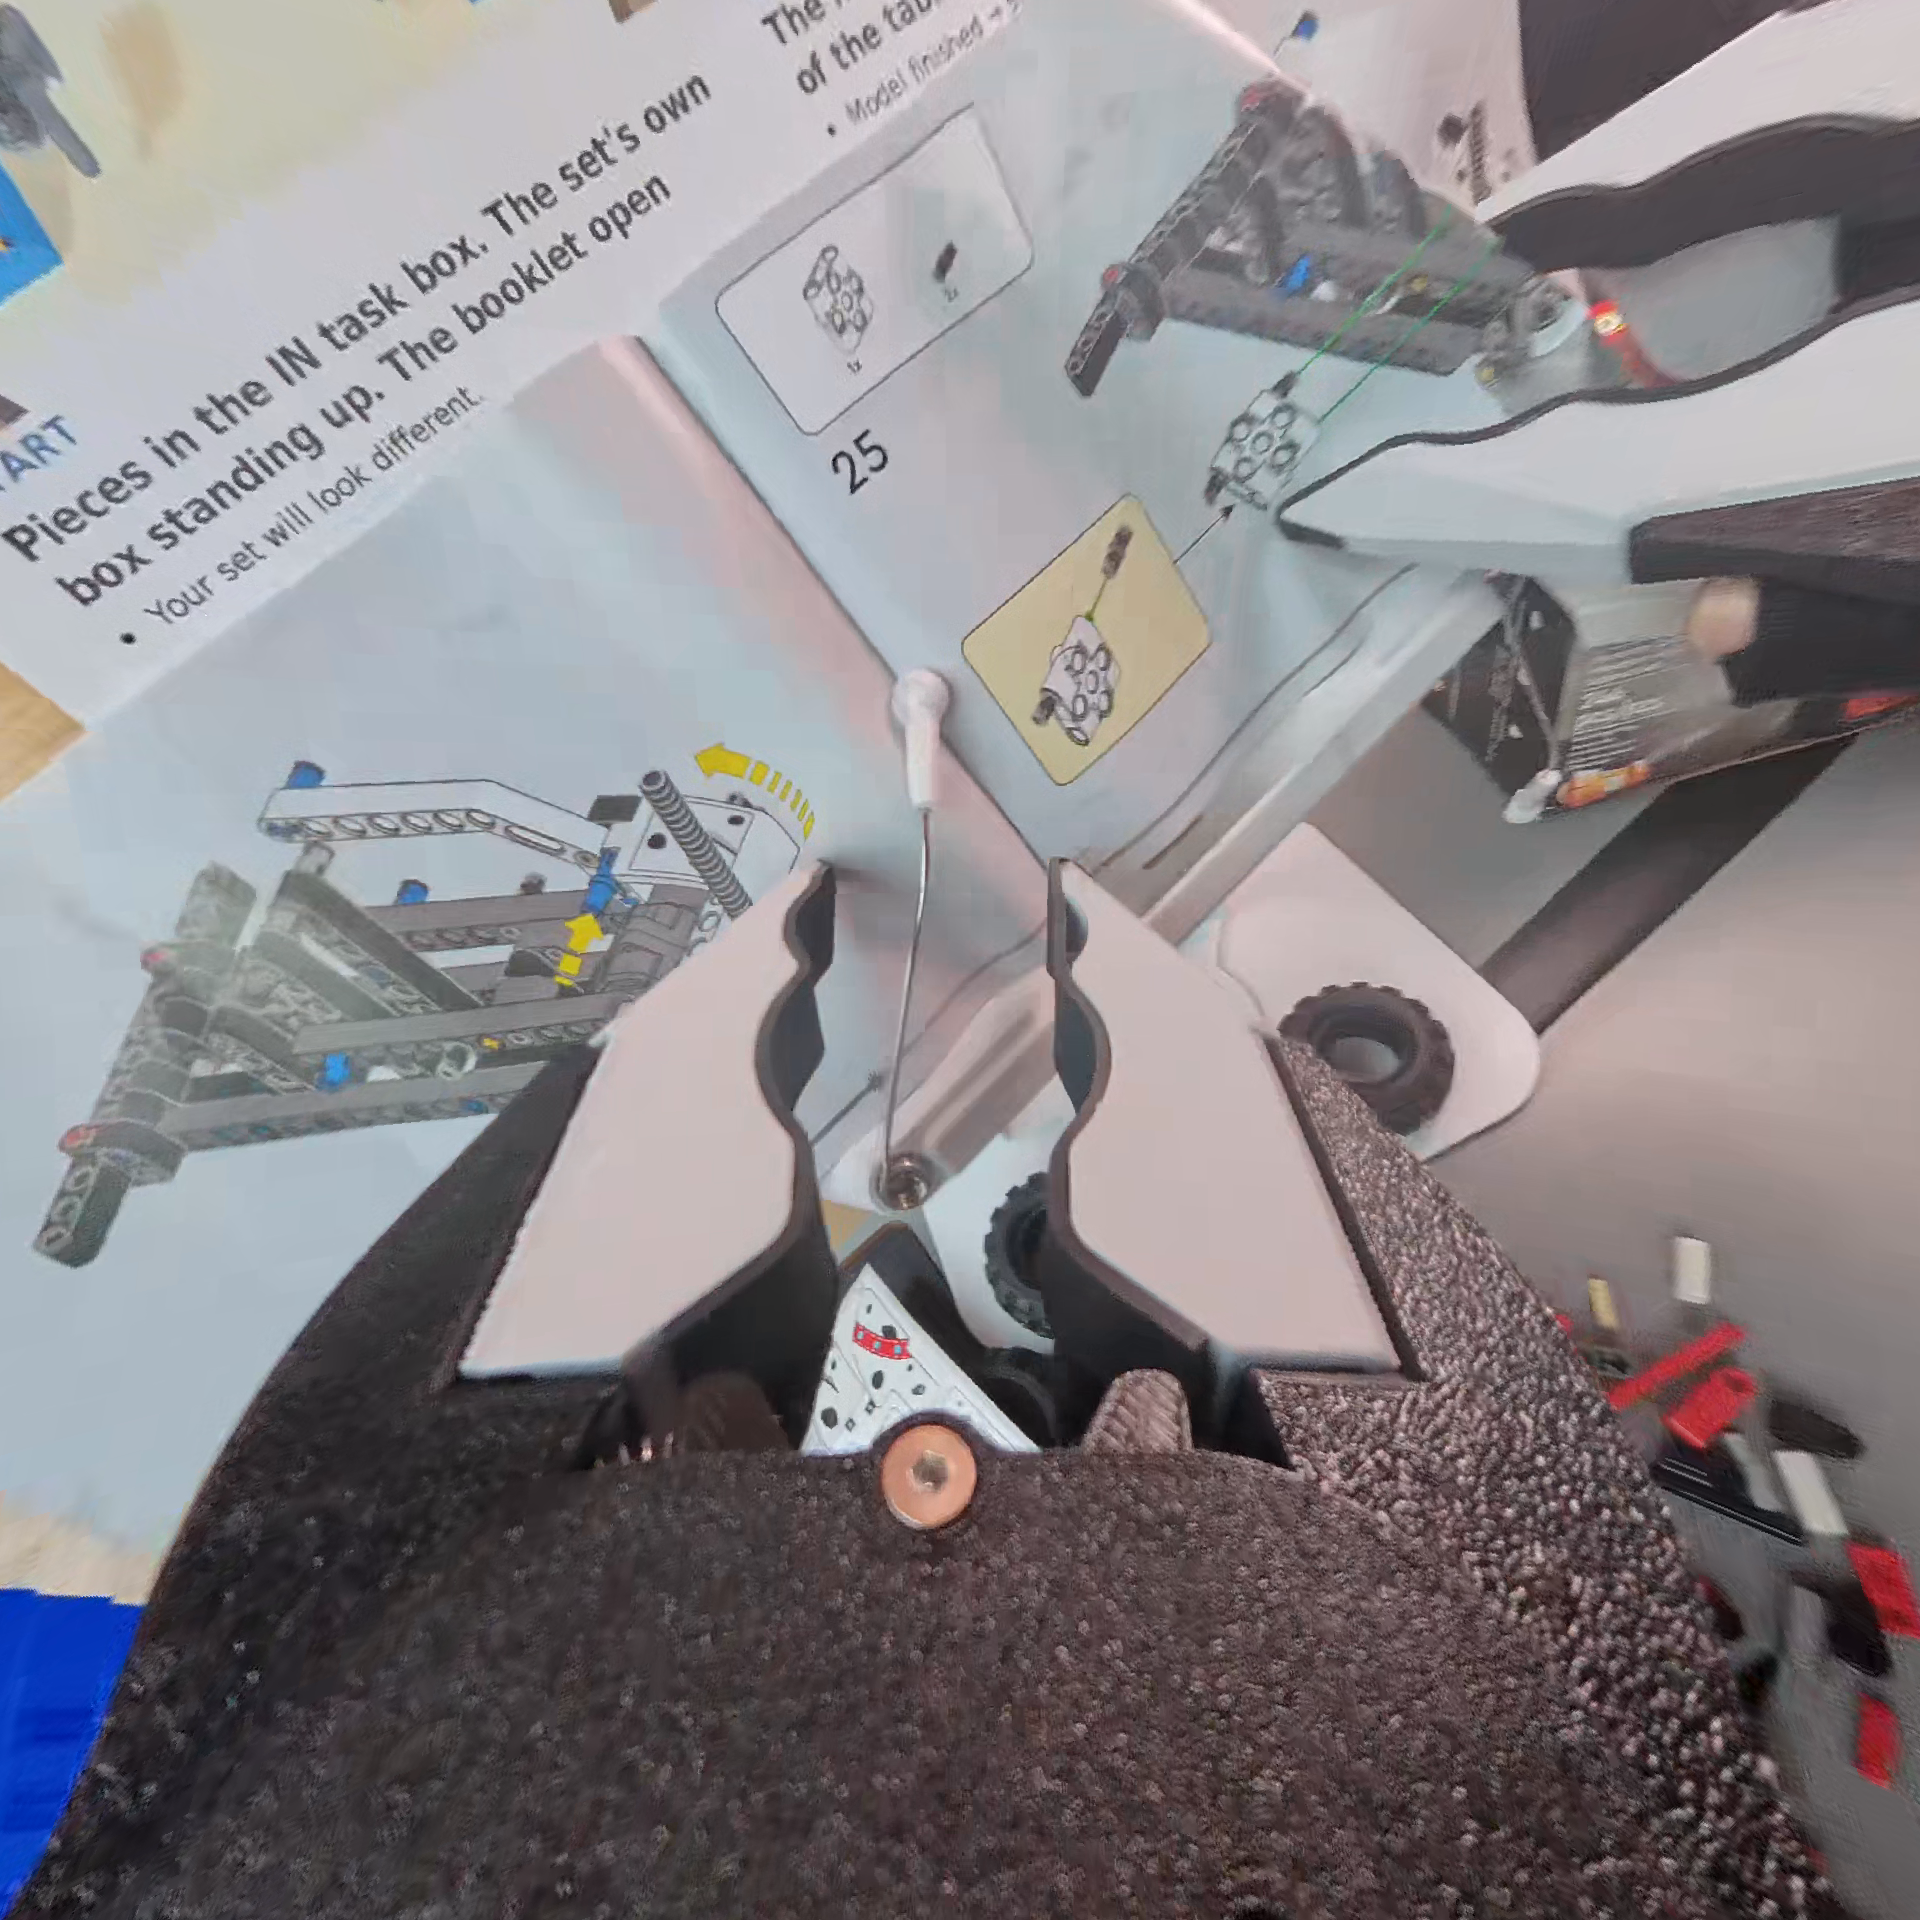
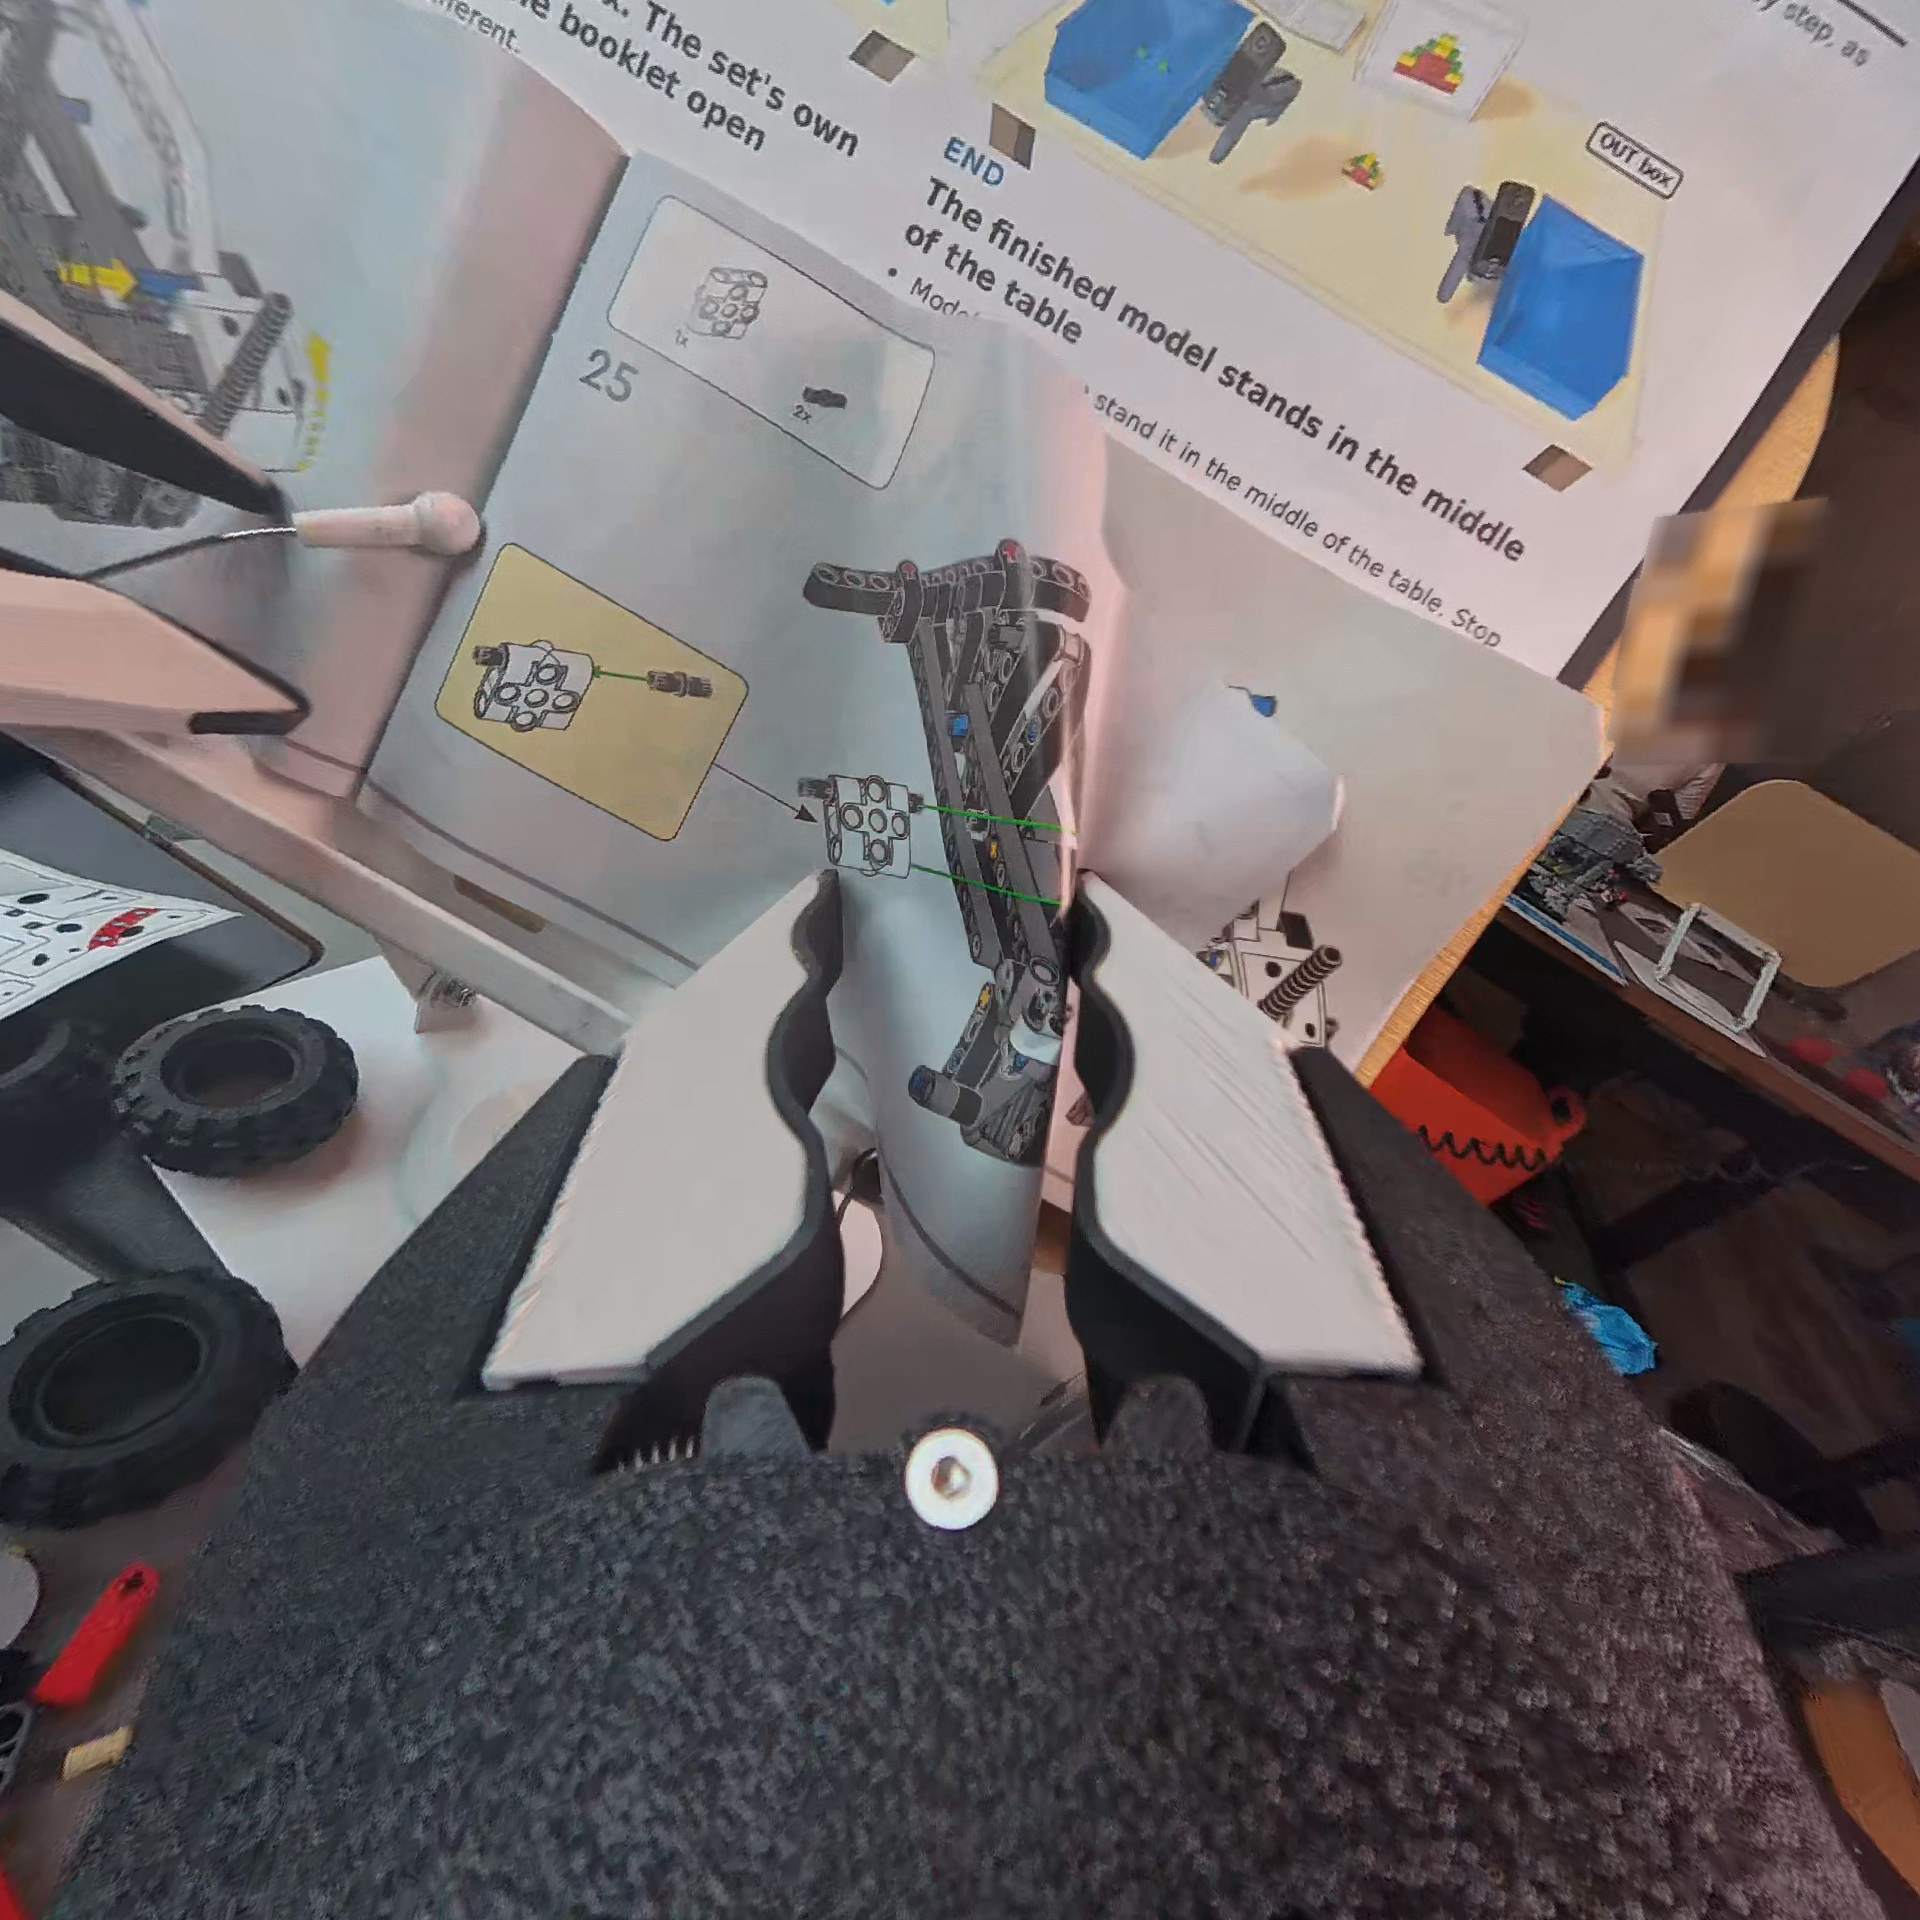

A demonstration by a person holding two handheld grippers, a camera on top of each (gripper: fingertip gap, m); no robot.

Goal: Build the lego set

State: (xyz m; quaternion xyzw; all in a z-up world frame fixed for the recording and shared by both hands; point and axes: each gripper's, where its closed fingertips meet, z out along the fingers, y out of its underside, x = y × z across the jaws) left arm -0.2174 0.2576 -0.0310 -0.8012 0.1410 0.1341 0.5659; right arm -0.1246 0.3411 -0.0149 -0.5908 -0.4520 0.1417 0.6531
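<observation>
Left gripper (image 1: 940,883) fingers spread, empty. Right gripper (image 2: 951,894) fingers apart around a curled page of the open paper instruction booklet (image 2: 727,582) on its white stand (image 1: 1382,1029); contact unclear. Black rubber tyres (image 2: 237,1086) on stand base.

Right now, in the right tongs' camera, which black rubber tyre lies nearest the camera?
The black rubber tyre at the lower left edge; the second tyre lies farther up, on the white stand base.
</observation>
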